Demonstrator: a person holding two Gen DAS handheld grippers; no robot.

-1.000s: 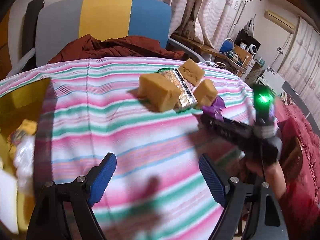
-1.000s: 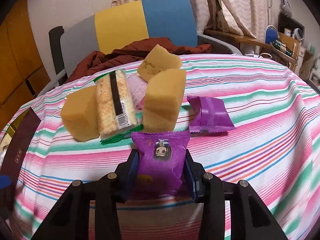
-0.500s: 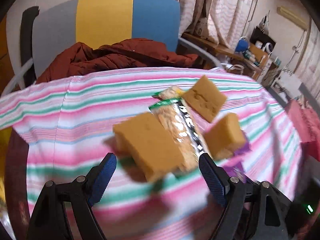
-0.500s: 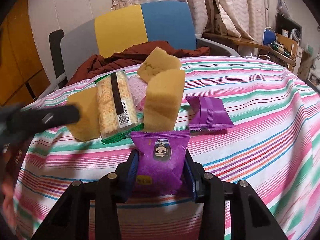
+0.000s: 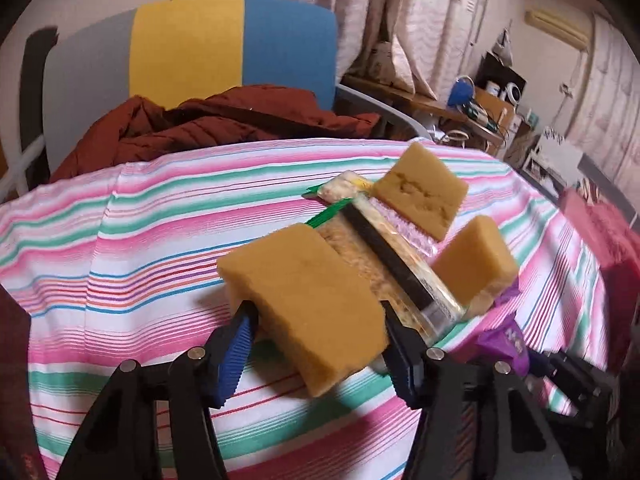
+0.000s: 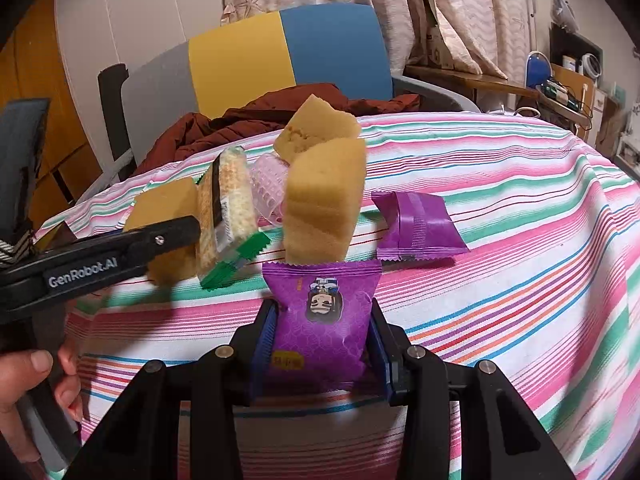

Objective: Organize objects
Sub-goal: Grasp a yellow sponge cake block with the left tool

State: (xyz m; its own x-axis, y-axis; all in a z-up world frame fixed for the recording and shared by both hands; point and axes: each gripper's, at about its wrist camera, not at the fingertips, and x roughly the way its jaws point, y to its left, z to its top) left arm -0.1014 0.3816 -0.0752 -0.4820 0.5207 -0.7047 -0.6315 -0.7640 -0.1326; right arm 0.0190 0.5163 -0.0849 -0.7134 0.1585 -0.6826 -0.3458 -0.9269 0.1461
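Closing around the near-left sponge block (image 5: 304, 300) on the striped table (image 5: 160, 248), the left claw (image 5: 316, 344) brackets it for lifting — the right claw (image 6: 320, 344) grips a purple snack packet (image 6: 322, 316), kept clear.

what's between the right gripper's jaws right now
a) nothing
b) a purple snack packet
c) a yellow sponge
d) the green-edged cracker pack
b: in the right wrist view the right gripper has its blue jaws pressed on both sides of the purple snack packet, while the sponges lie farther back on the striped cloth.
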